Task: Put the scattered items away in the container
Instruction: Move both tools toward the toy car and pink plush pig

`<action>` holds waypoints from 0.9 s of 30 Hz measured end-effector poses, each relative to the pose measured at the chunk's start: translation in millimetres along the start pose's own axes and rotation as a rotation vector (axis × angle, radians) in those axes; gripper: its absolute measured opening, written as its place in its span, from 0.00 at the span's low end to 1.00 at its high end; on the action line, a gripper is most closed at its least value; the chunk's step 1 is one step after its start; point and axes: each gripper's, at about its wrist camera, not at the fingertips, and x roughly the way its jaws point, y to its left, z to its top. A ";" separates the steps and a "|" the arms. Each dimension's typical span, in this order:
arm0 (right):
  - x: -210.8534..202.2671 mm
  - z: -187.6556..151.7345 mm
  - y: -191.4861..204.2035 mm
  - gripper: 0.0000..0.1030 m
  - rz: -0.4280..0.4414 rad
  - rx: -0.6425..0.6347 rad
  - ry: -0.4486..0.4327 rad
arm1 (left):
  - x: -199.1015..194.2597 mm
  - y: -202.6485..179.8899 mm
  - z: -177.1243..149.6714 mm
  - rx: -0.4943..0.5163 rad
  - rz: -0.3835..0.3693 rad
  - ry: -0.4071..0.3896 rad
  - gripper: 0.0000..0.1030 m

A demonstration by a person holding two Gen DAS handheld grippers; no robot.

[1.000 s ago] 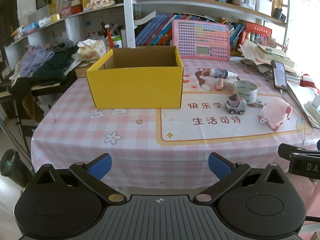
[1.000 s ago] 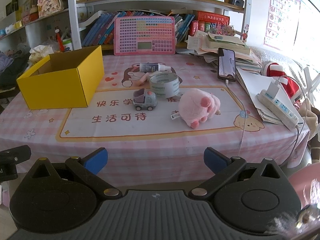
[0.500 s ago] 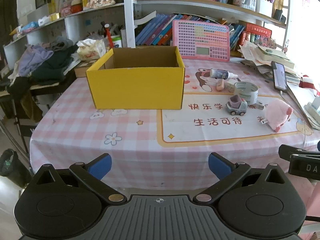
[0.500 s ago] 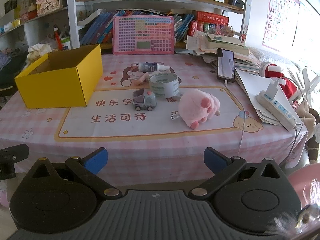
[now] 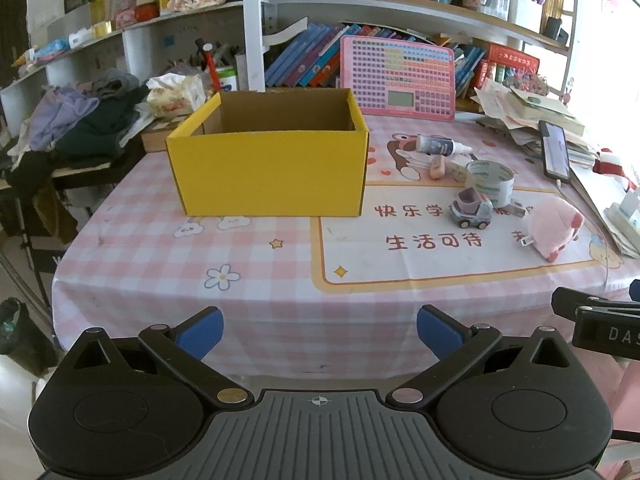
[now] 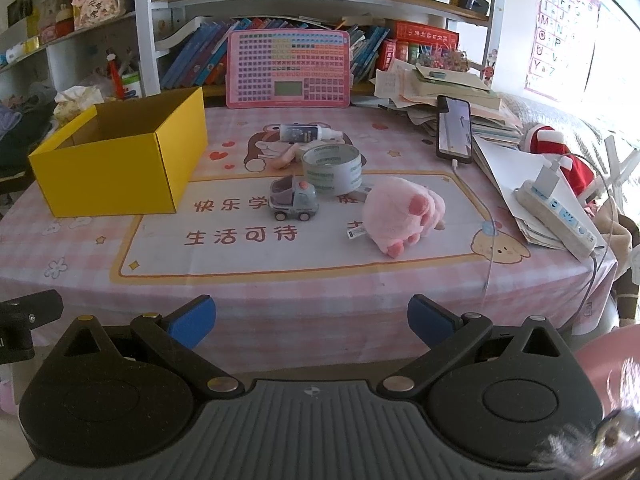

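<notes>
An open yellow cardboard box (image 5: 268, 172) (image 6: 116, 168) stands on the pink checked table. To its right lie a grey toy truck (image 5: 471, 210) (image 6: 294, 200), a tape roll (image 5: 490, 178) (image 6: 331, 170), a pink plush paw (image 5: 554, 226) (image 6: 402, 212), a small white bottle (image 5: 438, 146) (image 6: 304, 133) and a small pink item (image 5: 437, 168) (image 6: 284, 158). My left gripper (image 5: 320, 332) is open and empty, off the table's front edge. My right gripper (image 6: 311, 322) is open and empty, also before the front edge.
A pink keyboard toy (image 6: 288, 70) leans against bookshelves at the back. A phone (image 6: 454, 128), paper stacks and a power strip (image 6: 556, 212) crowd the right side. Clothes (image 5: 80, 120) pile on a side table at left. The right gripper's body (image 5: 600, 328) shows at the left view's right edge.
Both grippers have drawn back slightly from the table; the view has shifted a little. Nothing on the table has moved.
</notes>
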 end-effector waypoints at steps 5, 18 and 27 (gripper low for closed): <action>2.1 2.8 4.2 1.00 0.009 -0.003 0.004 | 3.5 3.4 1.9 -0.009 -0.038 0.004 1.00; 10.0 7.5 2.3 1.00 0.006 -0.002 0.017 | 11.6 -7.8 7.5 0.013 -0.094 -0.002 1.00; 26.9 14.3 -10.1 1.00 0.016 0.025 0.025 | 22.8 -19.0 13.8 0.054 -0.124 -0.006 1.00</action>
